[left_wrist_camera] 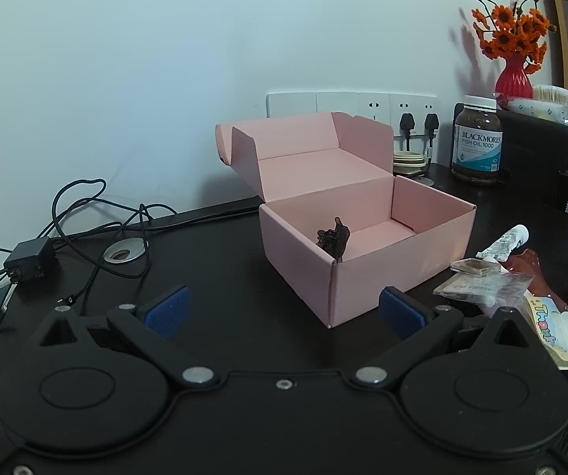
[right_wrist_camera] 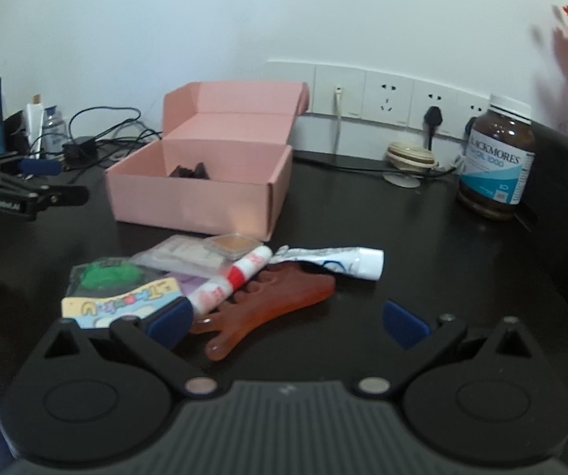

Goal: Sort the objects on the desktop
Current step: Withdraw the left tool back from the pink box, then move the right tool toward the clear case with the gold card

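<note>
I saw a pale wall (left_wrist_camera: 125, 79) behind the black bench (left_wrist_camera: 224, 277), where the open pink box (left_wrist_camera: 367, 237) held a dark clip (left_wrist_camera: 333, 237). Beside it lay the clutter (right_wrist_camera: 212, 273). Both my grippers, left (left_wrist_camera: 284, 312) and right (right_wrist_camera: 288, 320), gaped empty.

One pink box (right_wrist_camera: 193, 198) is seen, one dark hair clip (left_wrist_camera: 333, 239) inside it, one brown supplement bottle (right_wrist_camera: 496, 158), two tubes (right_wrist_camera: 230, 279) (right_wrist_camera: 339, 261), one amber comb (right_wrist_camera: 268, 308), one red vase (left_wrist_camera: 513, 79).
</note>
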